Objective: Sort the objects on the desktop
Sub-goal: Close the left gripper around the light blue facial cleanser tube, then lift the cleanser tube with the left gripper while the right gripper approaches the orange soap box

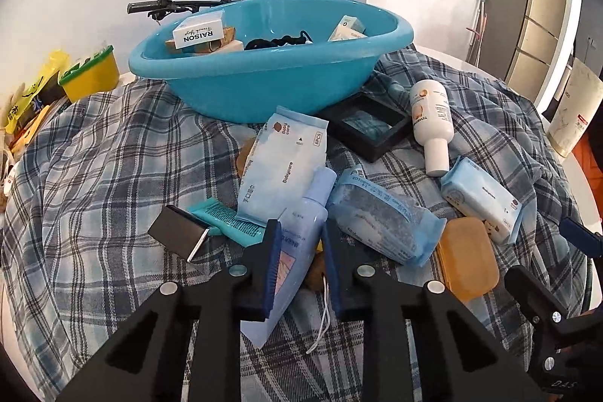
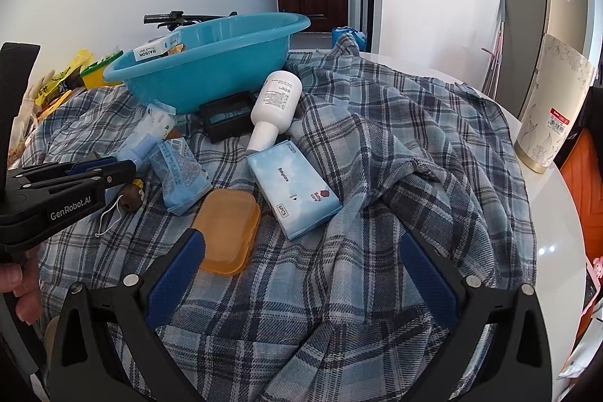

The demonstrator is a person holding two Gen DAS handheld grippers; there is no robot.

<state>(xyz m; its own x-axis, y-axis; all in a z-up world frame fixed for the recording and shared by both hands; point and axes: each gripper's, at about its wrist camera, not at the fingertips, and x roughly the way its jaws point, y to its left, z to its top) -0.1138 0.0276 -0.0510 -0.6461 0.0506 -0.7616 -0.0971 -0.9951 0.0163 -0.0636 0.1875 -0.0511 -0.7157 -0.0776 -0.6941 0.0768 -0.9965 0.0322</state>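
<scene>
My left gripper (image 1: 301, 232) is shut on a light blue tube (image 1: 297, 243), lying cap away from me on the plaid cloth; it also shows in the right wrist view (image 2: 141, 147), with the left gripper (image 2: 124, 168) around it. My right gripper (image 2: 301, 247) is open and empty above the cloth, just right of an orange soap case (image 2: 226, 230). A blue basin (image 1: 264, 63) stands at the back with boxes and a black cord inside. Wipe packs (image 1: 282, 168) (image 2: 294, 187), a white bottle (image 1: 431, 115) and a crinkled blue pack (image 1: 384, 225) lie around.
A black frame box (image 1: 367, 127), a teal packet (image 1: 226, 221) and a black block (image 1: 181, 232) lie on the cloth. A brown charm with a string (image 2: 132, 198) sits under the left gripper. A yellow tub (image 1: 92, 74) stands at the left, a patterned cylinder (image 2: 550, 112) at the right edge.
</scene>
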